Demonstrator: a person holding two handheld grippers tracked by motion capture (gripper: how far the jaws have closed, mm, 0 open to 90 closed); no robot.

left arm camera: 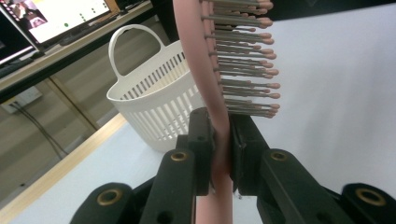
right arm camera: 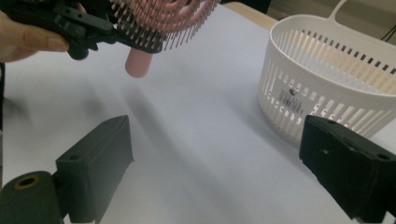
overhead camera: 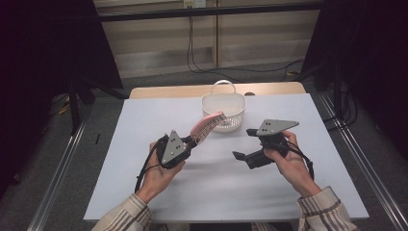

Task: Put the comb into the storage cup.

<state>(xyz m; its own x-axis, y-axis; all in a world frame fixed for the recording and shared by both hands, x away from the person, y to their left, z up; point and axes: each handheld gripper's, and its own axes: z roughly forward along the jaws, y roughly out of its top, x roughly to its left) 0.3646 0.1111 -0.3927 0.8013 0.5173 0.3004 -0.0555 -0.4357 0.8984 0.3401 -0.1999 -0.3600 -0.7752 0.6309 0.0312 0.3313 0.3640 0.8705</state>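
Hairbrush (overhead camera: 208, 126), pink, is clamped at its handle by the left tongs (left arm camera: 223, 140), lifted above the counter (overhead camera: 144, 125) with its bristled head near the white basket (overhead camera: 223, 108). The right tongs (right arm camera: 215, 154) stand wide and hold nothing.

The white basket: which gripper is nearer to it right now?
Left. The left gripper, clamped on the pink hairbrush, has the brush head at the white basket's rim; the right gripper stands open, off to its side.

Pink bristled hairbrush (overhead camera: 206, 126) — held tilted, just beside white basket (overhead camera: 224, 111).
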